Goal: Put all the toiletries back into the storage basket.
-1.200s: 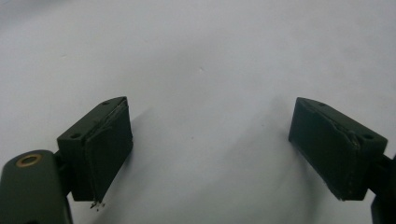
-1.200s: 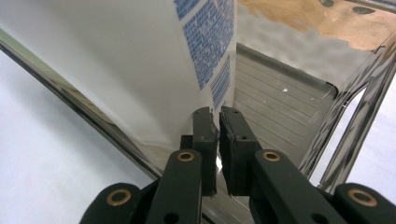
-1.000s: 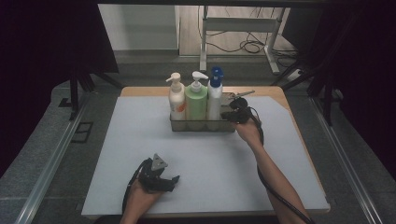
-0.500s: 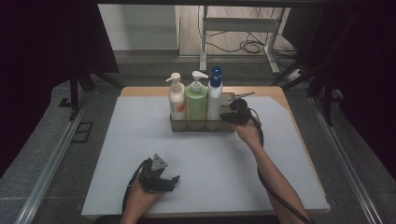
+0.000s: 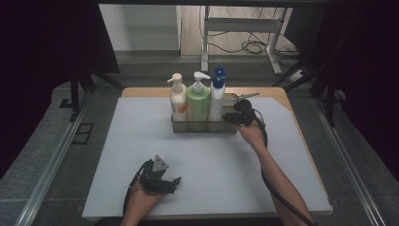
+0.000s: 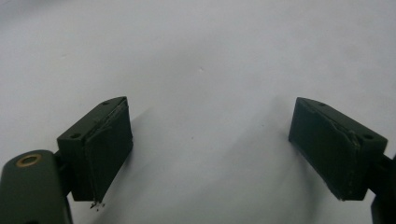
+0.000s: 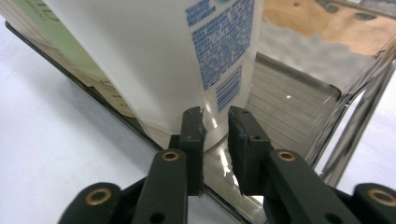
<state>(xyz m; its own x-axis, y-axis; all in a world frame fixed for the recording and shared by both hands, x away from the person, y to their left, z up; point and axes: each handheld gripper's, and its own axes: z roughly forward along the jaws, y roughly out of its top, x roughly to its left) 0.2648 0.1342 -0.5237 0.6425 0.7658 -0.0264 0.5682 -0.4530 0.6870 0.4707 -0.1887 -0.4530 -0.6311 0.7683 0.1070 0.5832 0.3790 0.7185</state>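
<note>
At the near edge of the white mat [image 5: 141, 141], well short of the metal tray [image 5: 202, 126], the left gripper [image 5: 175, 181] rests in a hand with its jaws spread wide over bare mat. In the tray stand a cream pump bottle [image 5: 178, 100], a green pump bottle [image 5: 198, 101] and a white bottle with a blue cap [image 5: 216, 96]. At the tray's right end the right gripper [image 7: 215, 128] sits astride the front rim just beside the white bottle, jaws a narrow gap apart and just opening, gripping nothing.
</note>
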